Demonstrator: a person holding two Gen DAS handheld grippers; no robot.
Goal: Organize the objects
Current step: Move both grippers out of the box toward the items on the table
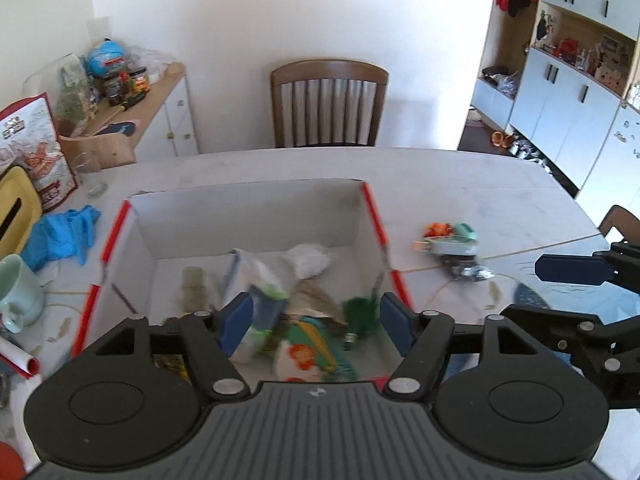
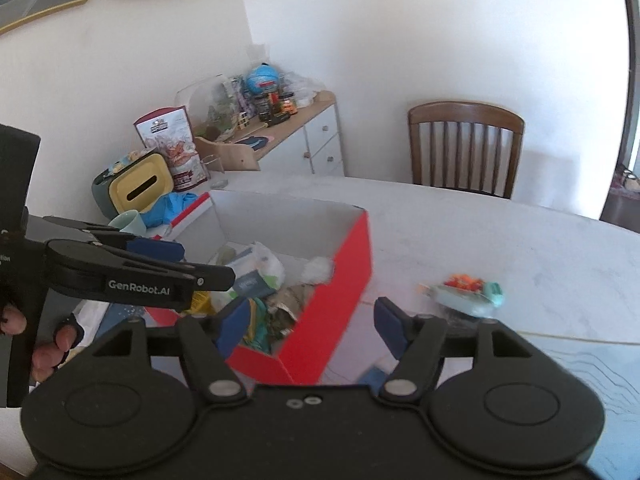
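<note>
Clutter fills the red-and-white box (image 1: pixel 248 220) at the middle of the left wrist view: packets (image 1: pixel 256 300), a white wad (image 1: pixel 308 260) and a green bit (image 1: pixel 360 308) lie heaped on its floor. More things wait on the table (image 1: pixel 440 172) right of the box, a small pile (image 1: pixel 452 240) of orange, teal and foil items, well apart from the box wall.

Left gripper (image 1: pixel 316 320) hangs over the near side of the box with its blue pads spread and nothing between them. Right gripper (image 2: pixel 308 320), low in the right wrist view, is likewise spread and empty, over the box's red corner.

Further out sit a blue cloth (image 1: pixel 64 236), a mug (image 1: pixel 20 292) and a chair (image 1: pixel 328 100).

Likely risks: the light cardboard box could slide or tip if a gripper knocks its rim, and the loose pile may scatter if pinched off-centre, since its pieces are small and mixed.
</note>
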